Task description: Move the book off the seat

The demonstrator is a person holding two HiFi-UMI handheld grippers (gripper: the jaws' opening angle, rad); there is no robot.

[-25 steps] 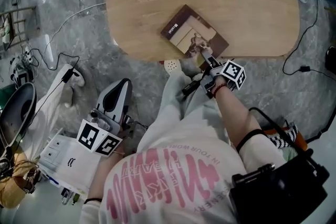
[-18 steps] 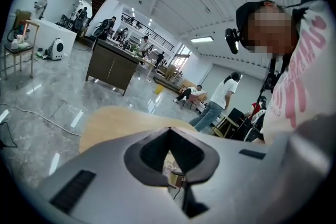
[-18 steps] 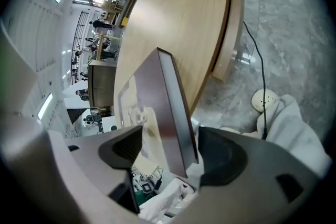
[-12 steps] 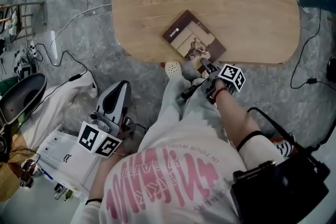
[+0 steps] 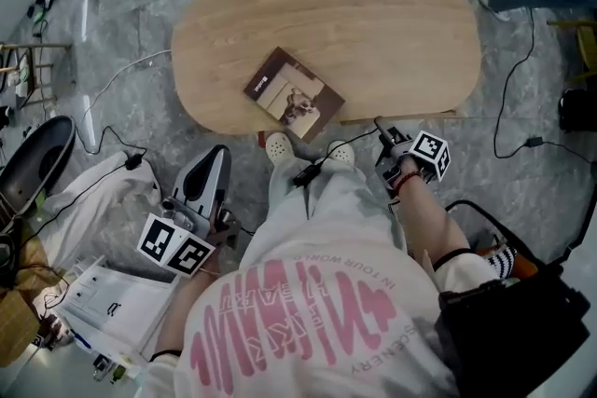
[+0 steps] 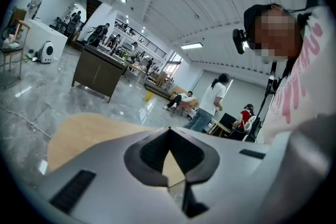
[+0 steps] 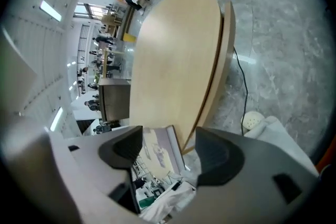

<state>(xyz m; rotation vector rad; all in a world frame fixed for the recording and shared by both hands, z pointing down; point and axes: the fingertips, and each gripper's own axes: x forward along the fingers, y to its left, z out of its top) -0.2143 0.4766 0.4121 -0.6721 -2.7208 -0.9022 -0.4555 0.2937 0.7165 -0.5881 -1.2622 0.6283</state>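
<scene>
1. Head view:
   - Since the earlier frame, the right gripper [image 5: 383,131] had pulled back from the book [image 5: 293,95] and was off the near edge of the table [image 5: 392,23], well apart from the book.
   - Its jaws had just been opening and nothing was between them.
   - The book lay flat on the table, cover up, close to the near rim. One corner reached that rim. No seat was under it, so I judged the move as done.
   - The left gripper [image 5: 216,159] hung low at the person's left side, far from the book.

2. Left gripper view:
   - The left gripper [image 6: 169,131] had its jaws pressed together at the tips and they held nothing.
   - Only a part of the table [image 6: 84,134] showed behind them. The book was not seen here.

3. Right gripper view:
   - The jaws of the right gripper [image 7: 168,150] stood spread wide.
   - The book [image 7: 158,157] appeared through the gap, but it was far behind the jaws and not touched.
   - It lay by the table [image 7: 173,60] edge, and its corner was perhaps a little over it.

4. How the book should handle, in my judgement:
   - It looked thin and light, with a soft cover that bends and a smooth face that may slip.
   - Lying flat, it gives a jaw no room to go under. The corner at the rim would be the best place to hold it.
   - One jaw should go above and one below, pinching cover and pages together so that it does not fall open.
</scene>
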